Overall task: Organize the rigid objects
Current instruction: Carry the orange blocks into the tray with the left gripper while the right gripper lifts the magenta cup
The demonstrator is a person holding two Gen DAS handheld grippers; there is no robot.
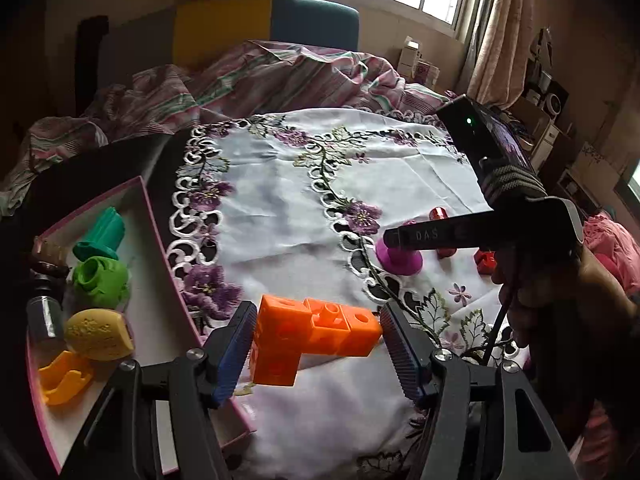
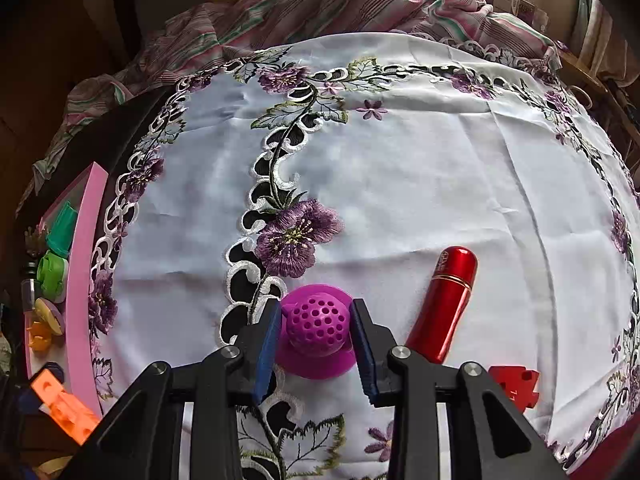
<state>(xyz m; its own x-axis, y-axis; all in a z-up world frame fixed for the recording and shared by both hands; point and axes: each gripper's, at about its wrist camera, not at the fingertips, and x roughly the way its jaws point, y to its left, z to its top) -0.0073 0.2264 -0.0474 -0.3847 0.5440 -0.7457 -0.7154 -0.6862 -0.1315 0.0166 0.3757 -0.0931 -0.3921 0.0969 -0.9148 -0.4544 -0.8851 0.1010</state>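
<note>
Between the left gripper's (image 1: 318,334) blue pads, an orange plastic block piece (image 1: 312,336), pinched tight, just above the white flowered cloth (image 1: 280,184). Between the right gripper's (image 2: 316,330) pads, squeezed, a purple holey plastic knob (image 2: 316,330) resting on the cloth.

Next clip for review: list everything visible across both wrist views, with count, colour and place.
block piece: 1, orange, between left gripper's pads
perforated knob: 1, magenta, on cloth, clamped by right gripper
tube: 1, red, lying right of knob
jagged piece: 1, red, near tube
tray: 1, pink-rimmed, left; holds small green, yellow and orange toys
tablecloth: 1, white, purple flowers
bedding: striped, behind
left hand-held gripper: shut on block piece
right hand-held gripper: shut on knob
</note>
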